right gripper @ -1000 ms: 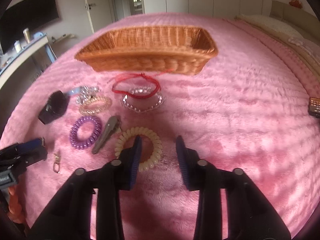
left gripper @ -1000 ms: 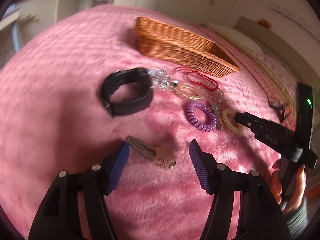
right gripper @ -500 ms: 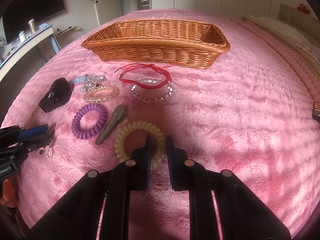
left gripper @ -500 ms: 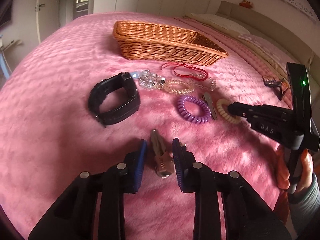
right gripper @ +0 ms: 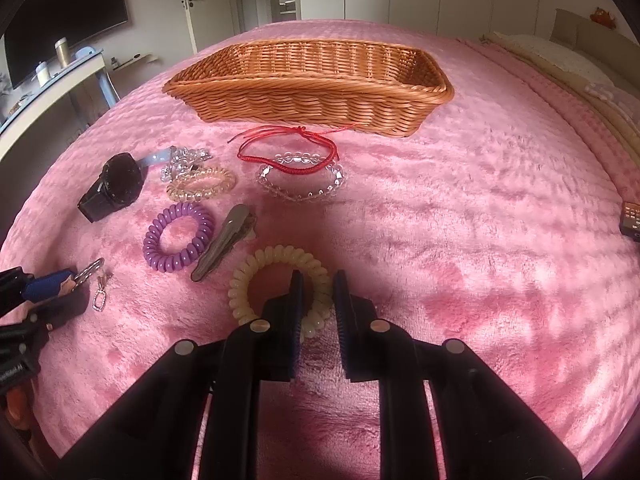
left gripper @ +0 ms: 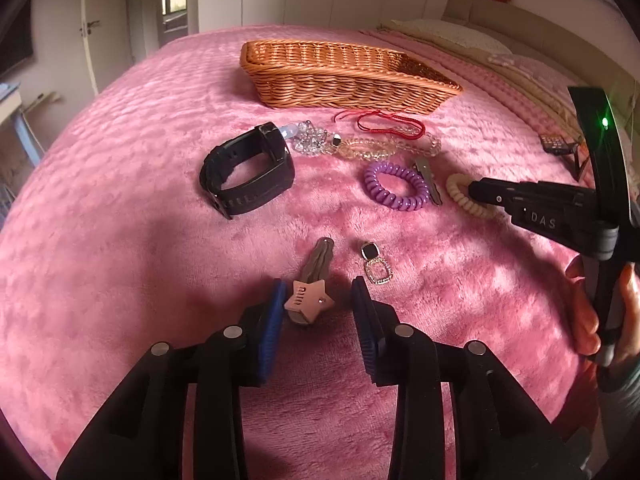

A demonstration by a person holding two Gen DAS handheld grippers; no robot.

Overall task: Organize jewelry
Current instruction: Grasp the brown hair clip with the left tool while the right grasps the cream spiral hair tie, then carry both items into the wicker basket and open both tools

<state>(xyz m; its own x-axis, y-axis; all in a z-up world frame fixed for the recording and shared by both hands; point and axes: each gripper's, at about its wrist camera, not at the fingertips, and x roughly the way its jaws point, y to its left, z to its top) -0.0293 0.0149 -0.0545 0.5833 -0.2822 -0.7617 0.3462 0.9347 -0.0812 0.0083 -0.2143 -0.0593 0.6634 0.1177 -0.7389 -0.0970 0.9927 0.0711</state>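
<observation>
Jewelry lies on a pink blanket before a wicker basket (left gripper: 344, 76), also in the right wrist view (right gripper: 312, 92). My left gripper (left gripper: 319, 292) straddles a star-topped hair clip (left gripper: 310, 294); its jaws stand slightly apart beside the star, and I cannot tell whether they grip it. A small earring (left gripper: 375, 266) lies just right of it. My right gripper (right gripper: 317, 288) is closed on the near rim of a cream coil hair tie (right gripper: 276, 280), which also shows in the left wrist view (left gripper: 460, 196).
A black watch (left gripper: 248, 174), purple coil tie (left gripper: 396, 186), grey hair clip (right gripper: 224, 242), amber coil tie (right gripper: 200, 184), clear bead bracelet (right gripper: 304, 180), red cord bracelet (right gripper: 288, 148) and crystal chain (left gripper: 308, 140) lie nearby. A remote (right gripper: 631, 220) lies at right.
My left gripper closed in around the star hair clip and the view shifted. My right gripper closed on the cream coil tie's rim.
</observation>
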